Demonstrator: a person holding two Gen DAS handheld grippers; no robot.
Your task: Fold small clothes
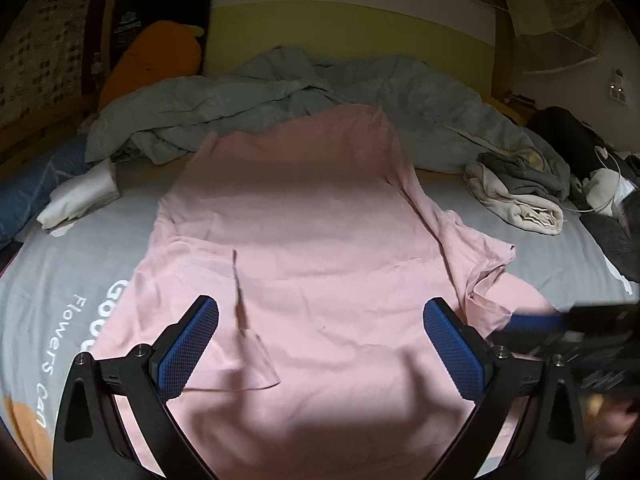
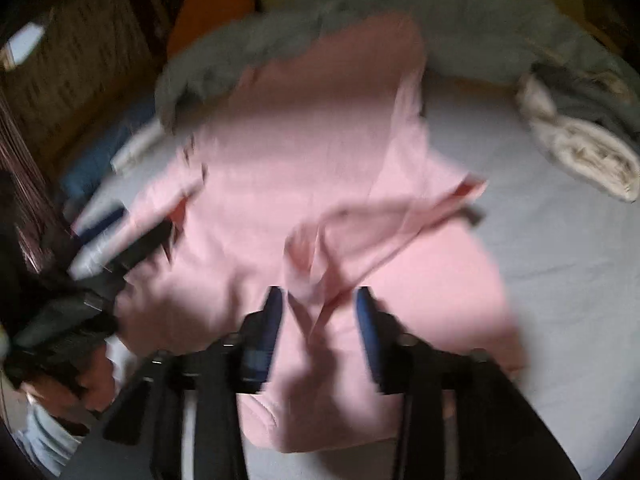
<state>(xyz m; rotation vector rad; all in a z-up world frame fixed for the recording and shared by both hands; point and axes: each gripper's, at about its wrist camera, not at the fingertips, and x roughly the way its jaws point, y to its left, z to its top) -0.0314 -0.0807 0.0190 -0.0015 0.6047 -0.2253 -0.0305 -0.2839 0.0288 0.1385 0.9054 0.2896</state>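
Note:
A pink shirt [image 1: 304, 220] lies spread on the grey bed sheet [image 1: 60, 264], one sleeve [image 1: 480, 256] folded in at the right. My left gripper [image 1: 322, 304] hovers over the shirt's near part, open wide with nothing between its blue pads. The right wrist view is blurred. There the pink shirt [image 2: 304, 152] has a raised fold [image 2: 316, 280] standing between the fingers of my right gripper [image 2: 318, 294], which are apart and not pressing on it. The right gripper [image 1: 560, 320] also shows as a dark blur at the shirt's right edge in the left wrist view.
A crumpled grey blanket [image 1: 280, 84] lies behind the shirt. A rolled bundle of white and grey clothes [image 1: 520, 196] sits at the right, a folded white item [image 1: 80, 196] at the left. An orange plush [image 1: 156, 56] leans at the back left. A hand [image 1: 612, 428] shows lower right.

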